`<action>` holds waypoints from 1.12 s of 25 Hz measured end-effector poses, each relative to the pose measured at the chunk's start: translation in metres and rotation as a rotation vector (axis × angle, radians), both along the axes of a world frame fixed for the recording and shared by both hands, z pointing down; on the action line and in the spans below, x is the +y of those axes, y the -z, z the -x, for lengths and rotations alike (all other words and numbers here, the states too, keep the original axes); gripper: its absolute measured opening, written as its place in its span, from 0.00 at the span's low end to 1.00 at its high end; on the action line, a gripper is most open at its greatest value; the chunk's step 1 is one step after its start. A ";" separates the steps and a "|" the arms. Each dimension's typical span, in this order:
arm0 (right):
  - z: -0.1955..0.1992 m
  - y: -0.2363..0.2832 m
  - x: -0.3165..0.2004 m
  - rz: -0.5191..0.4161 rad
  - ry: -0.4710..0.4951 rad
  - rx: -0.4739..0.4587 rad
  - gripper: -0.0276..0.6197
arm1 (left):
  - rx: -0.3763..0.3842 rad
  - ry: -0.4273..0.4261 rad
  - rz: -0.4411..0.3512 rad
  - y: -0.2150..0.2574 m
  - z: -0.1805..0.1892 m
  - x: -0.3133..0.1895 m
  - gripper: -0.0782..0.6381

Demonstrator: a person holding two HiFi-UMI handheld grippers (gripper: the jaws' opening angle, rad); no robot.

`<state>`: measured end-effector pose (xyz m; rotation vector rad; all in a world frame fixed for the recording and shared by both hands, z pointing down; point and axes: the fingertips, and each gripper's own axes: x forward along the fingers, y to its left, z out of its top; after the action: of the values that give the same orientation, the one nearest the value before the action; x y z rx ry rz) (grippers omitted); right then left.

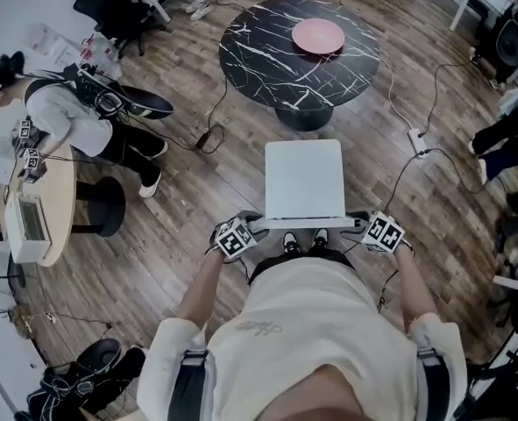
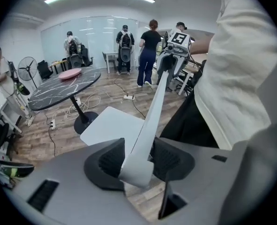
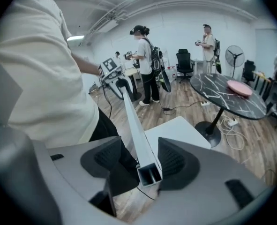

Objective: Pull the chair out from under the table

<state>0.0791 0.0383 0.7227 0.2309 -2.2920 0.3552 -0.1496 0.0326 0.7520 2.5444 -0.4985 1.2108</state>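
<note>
Head view is showing the white square-seated chair (image 1: 304, 178) standing on the wood plank floor (image 1: 188, 235) right in front of the person's feet. The seat is sitting fully clear of the round black marble-pattern table (image 1: 267, 60), with floor showing between them, so I'm reading the pull-out as essentially done. Handling, my judgement: it's looking light and stiff, and is probably sliding easily on the planks. The pale hollow box-section top rail (image 2: 150, 121) of the backrest is looking smooth, so pads could be slipping along it. The best hold is where the tongs are sitting now, one at each end of that rail, keeping any pull square. Left gripper (image 2: 138, 161): jaws standing apart, with the rail end lying between the ribbed pads (image 2: 111, 159). A dark gap is showing on one side and no clear squeeze on the other, so I'm calling it not clamping. Right gripper (image 3: 145, 161): jaws standing wide, with the rail's open end sitting between them, gaps on both sides, nothing gripped. I'm flagging the white power strip (image 1: 416, 140) lying on the floor to the right if the chair is travelling further.
</note>
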 end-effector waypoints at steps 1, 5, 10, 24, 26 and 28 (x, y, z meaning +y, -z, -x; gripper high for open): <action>0.002 0.012 -0.002 0.000 -0.026 -0.040 0.44 | 0.013 0.029 -0.008 0.006 0.003 0.001 0.39; 0.012 0.057 -0.023 -0.042 -0.127 -0.172 0.38 | 0.132 0.150 -0.036 0.048 0.007 -0.007 0.38; 0.016 0.082 -0.054 -0.101 -0.252 -0.246 0.16 | 0.271 0.249 -0.094 0.112 0.004 -0.030 0.30; 0.048 0.186 -0.133 -0.183 -0.492 -0.525 0.05 | 0.440 0.423 -0.292 0.215 -0.054 -0.136 0.14; 0.049 0.203 -0.141 -0.226 -0.495 -0.527 0.05 | 0.471 0.439 -0.306 0.230 -0.054 -0.143 0.14; 0.049 0.217 -0.147 -0.269 -0.494 -0.527 0.05 | 0.499 0.452 -0.318 0.243 -0.054 -0.149 0.14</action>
<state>0.0296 -0.1084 0.5060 0.9459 -2.7848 0.3863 -0.0958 -0.1162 0.5092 2.6352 -1.1228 0.3430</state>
